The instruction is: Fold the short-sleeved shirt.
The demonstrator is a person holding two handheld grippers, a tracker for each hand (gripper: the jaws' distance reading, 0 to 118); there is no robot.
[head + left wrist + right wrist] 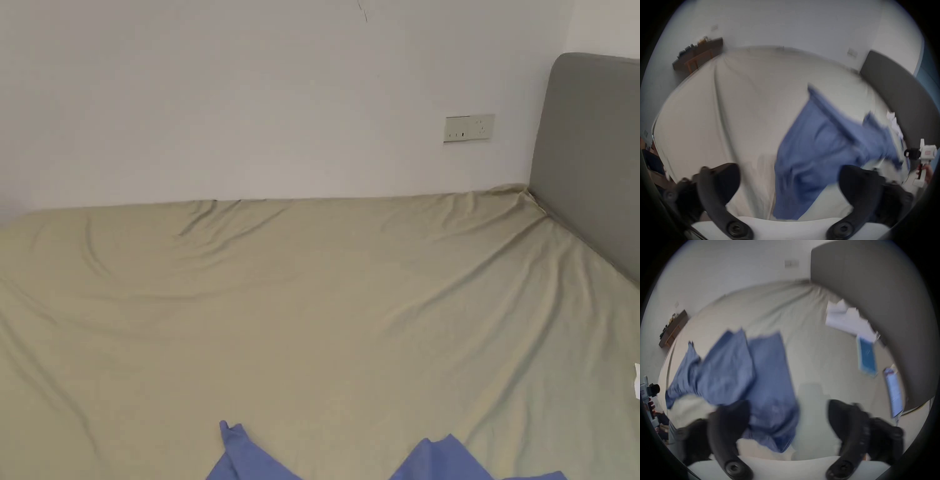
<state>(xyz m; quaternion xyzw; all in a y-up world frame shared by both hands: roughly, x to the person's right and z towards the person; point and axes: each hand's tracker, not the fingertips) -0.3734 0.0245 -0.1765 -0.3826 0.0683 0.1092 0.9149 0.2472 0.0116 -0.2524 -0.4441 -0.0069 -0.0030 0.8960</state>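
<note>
Shirt (823, 155), blue, lies crumpled on the near part of the bed (325, 300). Left gripper (788, 181) and right gripper (788, 418) hover above it, jaws spread, holding nothing. Advisable first: spread it flat, each gripper taking an opposite hem corner. Beyond: headboard (594, 156), wall.
</note>
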